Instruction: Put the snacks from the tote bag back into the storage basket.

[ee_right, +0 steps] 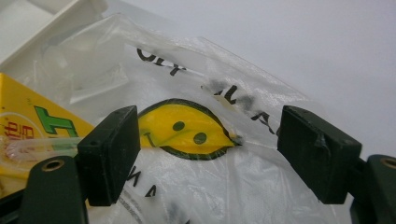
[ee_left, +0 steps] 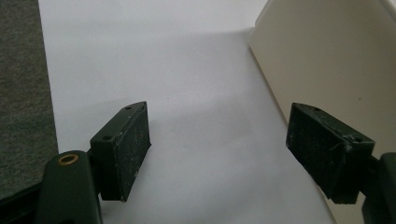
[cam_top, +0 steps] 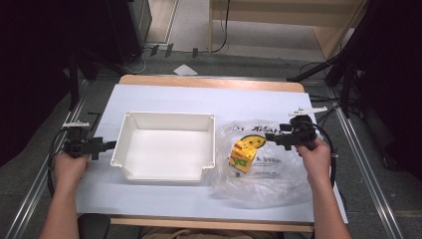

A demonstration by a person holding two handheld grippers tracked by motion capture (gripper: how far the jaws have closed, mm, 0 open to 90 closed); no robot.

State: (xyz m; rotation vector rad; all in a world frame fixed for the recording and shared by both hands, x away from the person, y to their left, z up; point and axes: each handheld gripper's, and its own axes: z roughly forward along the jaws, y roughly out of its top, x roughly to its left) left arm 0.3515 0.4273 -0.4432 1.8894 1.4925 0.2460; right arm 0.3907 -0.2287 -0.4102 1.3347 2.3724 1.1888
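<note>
A clear plastic bag [cam_top: 259, 164] printed with a yellow smiley face [ee_right: 187, 128] and black letters lies on the white table cover, right of a white plastic bin [cam_top: 166, 147]. Inside the bag sits a yellow box [cam_top: 244, 152] with green print [ee_right: 28, 126]. My right gripper [cam_top: 271, 137] hovers over the bag's upper right part, open, the jaws standing apart on either side of the smiley with nothing pinched between them [ee_right: 208, 154]. My left gripper [cam_top: 107, 145] is open just left of the bin's outer wall [ee_left: 336, 56], over bare table cover [ee_left: 217, 149].
The white cover [cam_top: 164, 199] spreads over a wooden table whose back edge [cam_top: 209, 82] shows. Black stands and cables flank the table on both sides. A metal rail [cam_top: 368, 174] runs along the floor at the right.
</note>
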